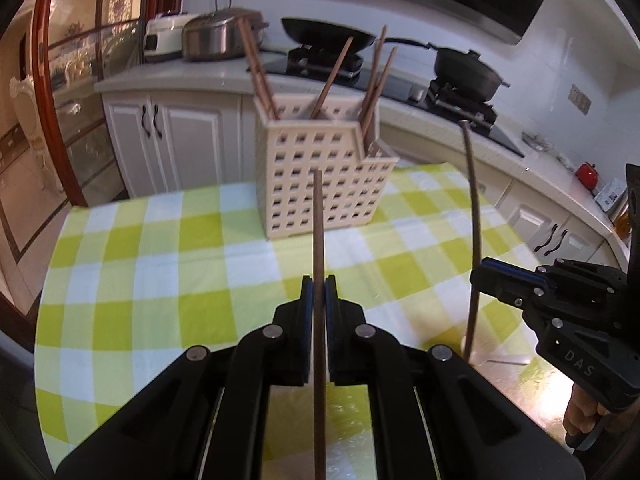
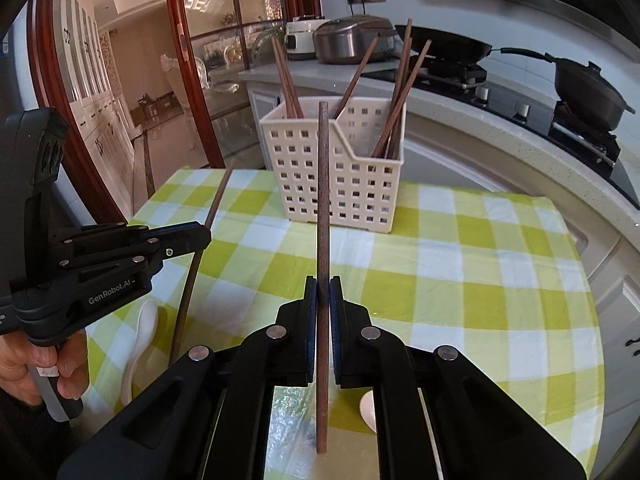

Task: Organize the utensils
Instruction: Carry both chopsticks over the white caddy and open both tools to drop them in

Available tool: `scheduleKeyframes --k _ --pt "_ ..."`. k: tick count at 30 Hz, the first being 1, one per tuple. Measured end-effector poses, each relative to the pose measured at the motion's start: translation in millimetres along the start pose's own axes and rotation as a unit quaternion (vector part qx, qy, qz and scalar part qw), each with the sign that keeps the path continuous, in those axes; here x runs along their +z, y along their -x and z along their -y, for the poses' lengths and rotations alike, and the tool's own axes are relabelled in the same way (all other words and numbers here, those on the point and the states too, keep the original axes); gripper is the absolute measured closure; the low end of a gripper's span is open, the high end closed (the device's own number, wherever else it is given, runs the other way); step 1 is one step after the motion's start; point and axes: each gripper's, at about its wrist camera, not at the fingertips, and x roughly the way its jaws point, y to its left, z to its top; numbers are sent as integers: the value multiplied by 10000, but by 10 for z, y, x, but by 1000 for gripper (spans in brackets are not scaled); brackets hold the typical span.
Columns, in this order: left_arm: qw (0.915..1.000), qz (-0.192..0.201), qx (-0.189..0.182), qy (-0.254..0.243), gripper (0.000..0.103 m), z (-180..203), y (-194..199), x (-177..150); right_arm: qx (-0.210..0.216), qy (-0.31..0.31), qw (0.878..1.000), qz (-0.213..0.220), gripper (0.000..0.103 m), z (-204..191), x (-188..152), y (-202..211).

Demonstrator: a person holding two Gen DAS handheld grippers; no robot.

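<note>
So both grippers are each clamped on a chopstick, upright.
Only the right wrist view shows the white spoon [image 2: 138, 344] lying beside the left gripper [image 2: 200, 236]; right gripper [image 2: 322, 292].

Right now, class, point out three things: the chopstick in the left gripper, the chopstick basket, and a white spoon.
Left gripper's chopstick [image 1: 318, 216], left wrist view, shaft above the pads.
Chopstick basket [image 2: 352, 184], right wrist view, front perforated wall.
White spoon [image 2: 141, 332], right wrist view, bowl.
</note>
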Motion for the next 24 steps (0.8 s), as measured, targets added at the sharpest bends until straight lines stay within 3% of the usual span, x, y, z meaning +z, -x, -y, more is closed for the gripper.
scheduleKeyframes --k 12,24 --pt "9995 291 -53 -56 97 72 286 364 -68 -90 9996 241 96 193 189 228" --pt "9974 662 -62 -273 97 220 540 1077 -164 56 9979 618 96 277 827 388"
